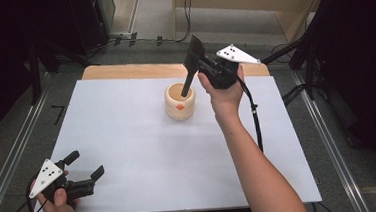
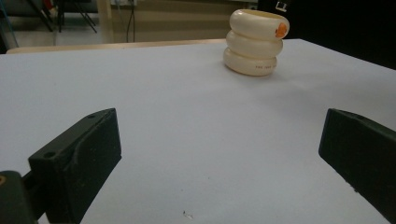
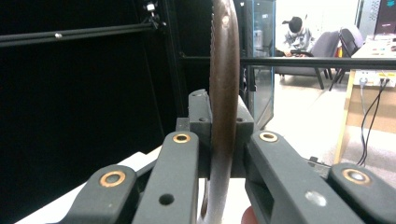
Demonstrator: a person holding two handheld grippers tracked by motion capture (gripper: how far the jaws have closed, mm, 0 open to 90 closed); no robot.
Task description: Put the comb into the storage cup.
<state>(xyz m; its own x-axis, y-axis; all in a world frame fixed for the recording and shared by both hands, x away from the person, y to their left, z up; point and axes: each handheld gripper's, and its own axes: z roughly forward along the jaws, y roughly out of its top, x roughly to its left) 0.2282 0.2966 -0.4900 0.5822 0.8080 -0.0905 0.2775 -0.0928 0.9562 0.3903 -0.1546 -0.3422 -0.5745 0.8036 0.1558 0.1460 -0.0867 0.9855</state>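
A cream ribbed wooden pot (image 1: 180,106) with an orange dot stands on the white sheet, a little behind its middle; it shows far off in the left gripper view (image 2: 255,42). A black spatula (image 1: 194,50) leans with its handle end inside the pot and its blade up. My right gripper (image 1: 202,68) is shut on the spatula just below the blade, above and to the right of the pot. In the right gripper view the spatula (image 3: 224,70) runs edge-on between the closed jaws of my right gripper (image 3: 223,116). My left gripper (image 1: 87,163) rests open and empty at the near left corner (image 2: 219,154).
The white sheet (image 1: 128,140) covers the table; a wooden strip (image 1: 123,70) shows along its far edge. Metal rails run down both sides, and dark stands rise at the back. The right gripper's cable (image 1: 254,116) trails across the sheet. A seated person (image 3: 299,37) is far behind.
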